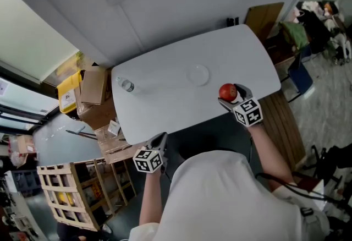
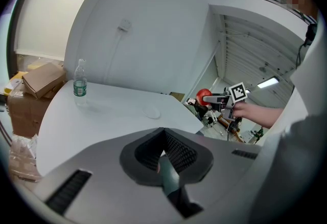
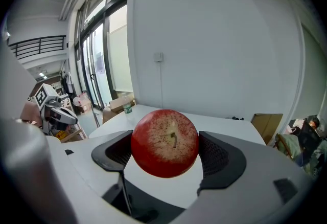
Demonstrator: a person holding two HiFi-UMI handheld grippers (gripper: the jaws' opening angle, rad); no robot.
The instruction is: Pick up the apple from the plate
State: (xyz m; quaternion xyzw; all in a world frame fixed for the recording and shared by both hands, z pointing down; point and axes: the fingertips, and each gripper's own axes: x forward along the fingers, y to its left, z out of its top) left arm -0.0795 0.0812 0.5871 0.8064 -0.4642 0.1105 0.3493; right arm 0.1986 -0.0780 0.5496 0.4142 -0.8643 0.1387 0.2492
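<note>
While clamped across its middle by right gripper (image 3: pixel 166 154), apple (image 3: pixel 165 142): firm, smooth, round, likely light, bruisable; left gripper (image 2: pixel 162 152) closed, empty.

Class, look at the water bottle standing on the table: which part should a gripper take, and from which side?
Probably its body at the green label, coming in level from the near edge of the table: the bottle stands upright and slim, so jaws would span it. The left gripper is free, though shut.
</note>
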